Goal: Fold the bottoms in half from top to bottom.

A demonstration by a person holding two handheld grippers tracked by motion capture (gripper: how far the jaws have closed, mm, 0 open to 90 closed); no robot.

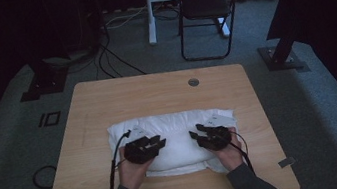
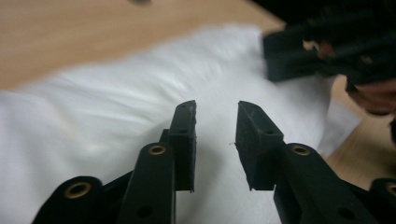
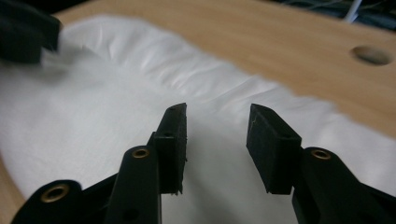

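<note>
Pretty dim shot from the high view, so a lot of the background is just black at both sides and there's not much to make out there. What does come through: a white pillow [image 1: 173, 141] lying flat on the near half of the wooden surface [image 1: 156, 94], long side running left to right. Its near edge is partly covered by the two hands and its front corners are hard to see under them.

The left gripper [image 1: 159, 142] sits over the left part of the pillow and the right gripper [image 1: 195, 132] over the right part, tips pointing toward each other with a strip of bare pillow between. Whether either one actually touches the fabric, I can't tell from up there.

In the left gripper view the jaws are apart with nothing between them, just white pillow [image 2: 116, 116] behind the gap, and the other gripper is a blurry black lump cut off at the top right. The right gripper view is the same story: jaws apart, nothing pinched, wrinkled pillow [image 3: 116, 98] beyond them.

Other stuff: a round cable hole [image 1: 193, 82] in the surface past the pillow, a black folding chair [image 1: 207, 10] on the carpet farther back, loose cables [image 1: 110, 57] on the floor, and tape bits at the near corners.
</note>
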